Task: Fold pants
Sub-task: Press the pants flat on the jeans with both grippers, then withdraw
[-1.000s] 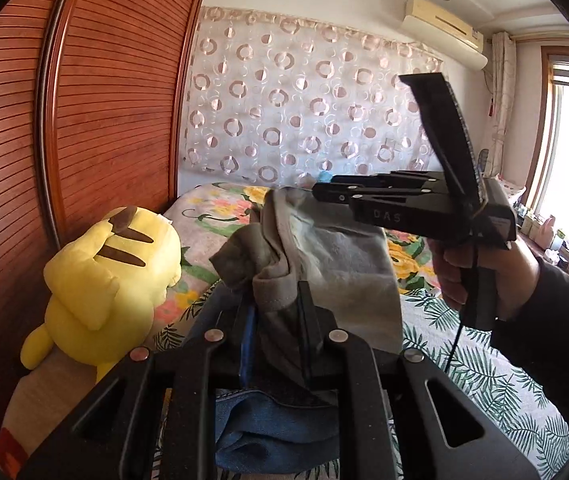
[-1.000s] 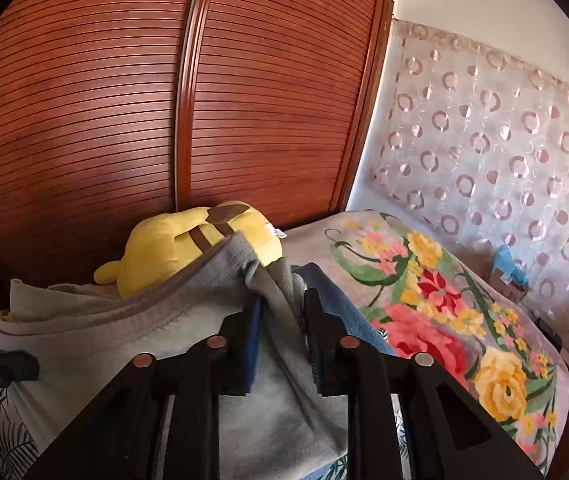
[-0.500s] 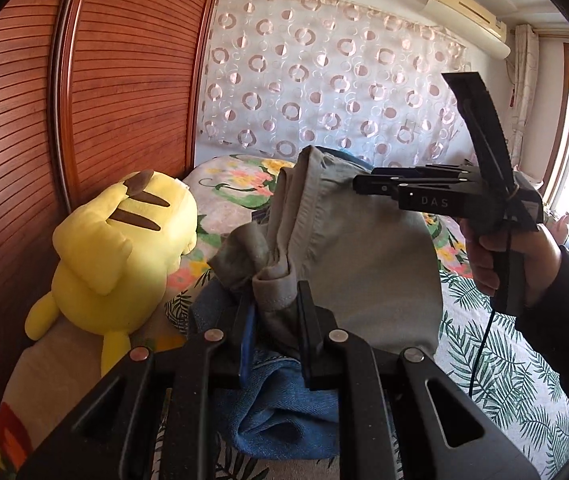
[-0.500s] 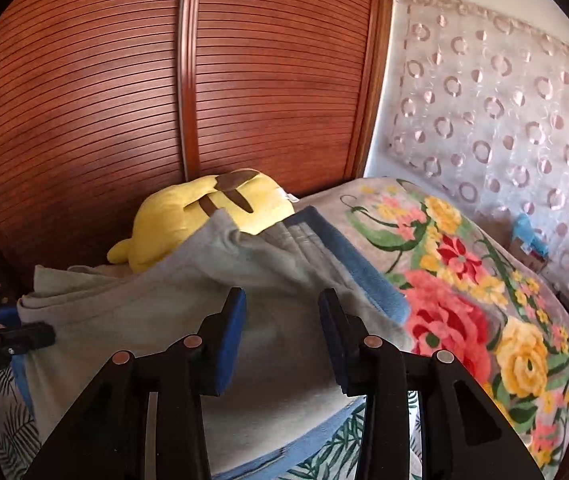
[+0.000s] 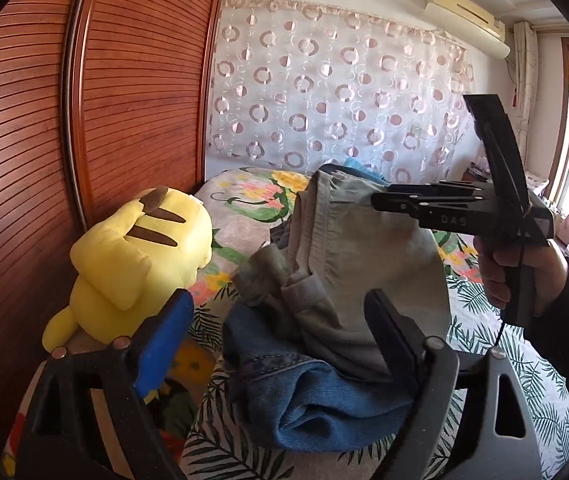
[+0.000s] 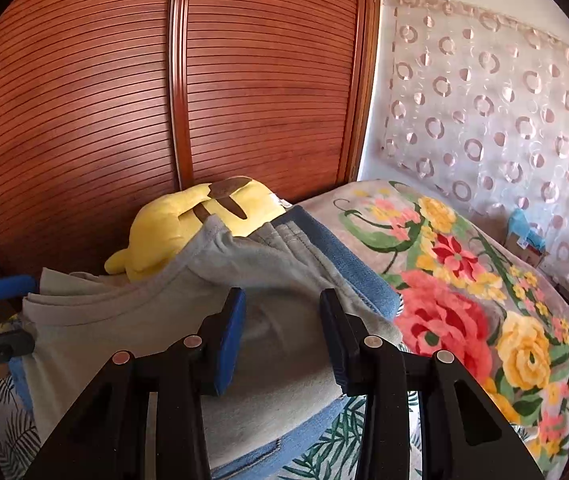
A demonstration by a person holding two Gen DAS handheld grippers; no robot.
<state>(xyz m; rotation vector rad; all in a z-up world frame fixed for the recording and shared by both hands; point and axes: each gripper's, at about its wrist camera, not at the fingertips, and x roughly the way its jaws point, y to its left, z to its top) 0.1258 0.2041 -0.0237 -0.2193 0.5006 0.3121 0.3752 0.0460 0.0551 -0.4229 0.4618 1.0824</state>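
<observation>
Folded grey pants [image 5: 364,264] lie on top of folded blue jeans [image 5: 316,396] on the bed. My left gripper [image 5: 280,320] is open wide, its fingers on either side of the near end of the grey pants, holding nothing. My right gripper [image 6: 282,320] is open just above the grey pants [image 6: 132,320], holding nothing. In the left wrist view the right gripper [image 5: 380,200] hovers over the far end of the pile. The left gripper's blue pad [image 6: 12,282] shows at the left edge of the right wrist view.
A yellow plush toy [image 5: 136,256] lies beside the pile against the brown slatted wardrobe door [image 5: 44,140]. The bed [image 6: 464,288] has a flowered blanket and a leaf-print sheet. A circle-patterned curtain [image 5: 344,100] hangs behind.
Both grippers have let go of the grey pants and opened. The pants have dropped onto the blue jeans. The left gripper opened wide in the last half second.
</observation>
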